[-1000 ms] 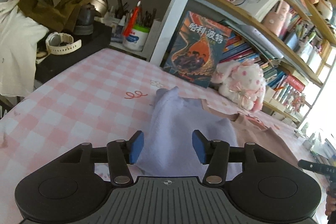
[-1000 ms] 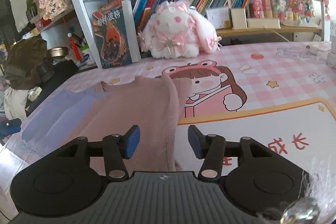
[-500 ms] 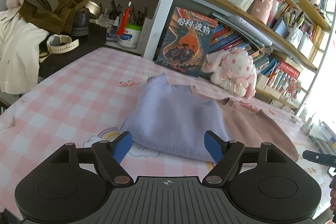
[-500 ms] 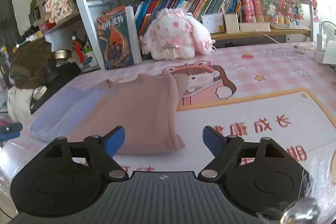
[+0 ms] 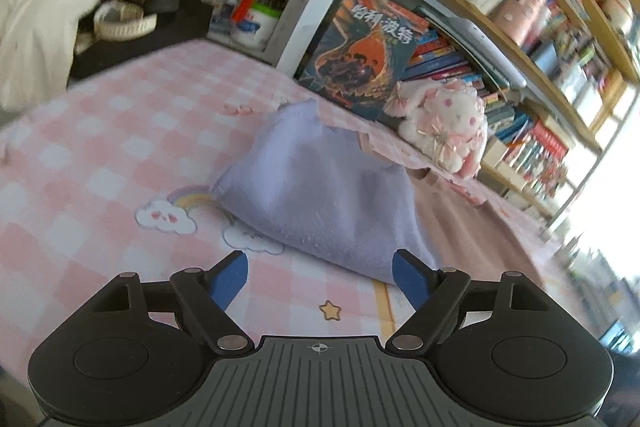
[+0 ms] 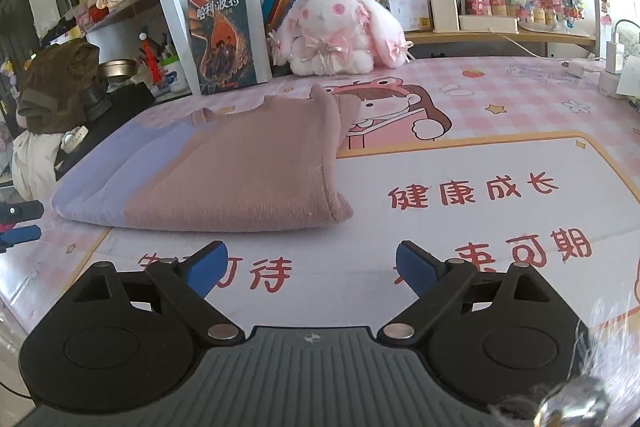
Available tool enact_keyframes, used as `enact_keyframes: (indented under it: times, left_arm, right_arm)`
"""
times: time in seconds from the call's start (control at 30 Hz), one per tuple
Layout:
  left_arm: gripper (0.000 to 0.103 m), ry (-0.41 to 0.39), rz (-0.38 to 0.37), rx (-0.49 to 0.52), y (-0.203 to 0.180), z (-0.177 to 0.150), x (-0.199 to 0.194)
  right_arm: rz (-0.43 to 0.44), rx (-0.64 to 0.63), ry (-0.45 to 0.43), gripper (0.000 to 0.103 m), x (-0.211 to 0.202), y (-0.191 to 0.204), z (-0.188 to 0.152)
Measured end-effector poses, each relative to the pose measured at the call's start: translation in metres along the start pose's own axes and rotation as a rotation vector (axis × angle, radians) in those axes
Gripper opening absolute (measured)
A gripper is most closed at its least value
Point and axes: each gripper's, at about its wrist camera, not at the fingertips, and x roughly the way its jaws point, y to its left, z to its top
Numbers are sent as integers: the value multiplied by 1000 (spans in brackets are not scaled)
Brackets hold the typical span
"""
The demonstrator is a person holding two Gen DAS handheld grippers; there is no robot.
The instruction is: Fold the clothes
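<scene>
A fuzzy sweater, lilac on one half (image 5: 320,195) and dusty pink on the other (image 6: 256,167), lies folded flat on the pink checked mat (image 5: 120,147). My left gripper (image 5: 320,281) stands open just short of the lilac end, nothing between its blue pads. In the right wrist view my right gripper (image 6: 312,267) is also open, a short way back from the pink hem, above the printed white panel (image 6: 480,187). The other gripper's blue tips (image 6: 20,233) show at the left edge of that view.
A bookshelf with a white post (image 6: 168,11) lines the back. A dark book (image 6: 222,35) and a white plush bunny (image 6: 336,31) stand behind the sweater. An olive garment (image 6: 60,87) sits piled at the left. Chargers and cables (image 6: 600,67) lie at the far right.
Both grippers have opened, let go of the sweater and drawn back from it. The sweater now rests flat on the mat. The left view has also swung and is blurred.
</scene>
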Motion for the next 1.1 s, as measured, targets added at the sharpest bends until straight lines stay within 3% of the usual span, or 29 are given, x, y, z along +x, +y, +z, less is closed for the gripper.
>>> enact_keyframes:
  times: [0.33,0.53,0.8,1.0,1.1]
  left_arm:
    - [82,53,-37,-275,27,13,22]
    - [82,55,-29,-360,30,17,30]
    - [82,10,-27,-567,41,19,39]
    - [81,-10,-11,-588,42,24,45]
    - [81,-22,-14,-602,44,26,48]
  right_arm:
    - [-10,-91,9,93,23,-4,31]
    - [31,-170,42,89,45,-3,53]
    - [48,-229,114,50,75,-3,72]
    - [88,-201,142,30,81,-5,73]
    - [108,-187,157,29,85,-5,74]
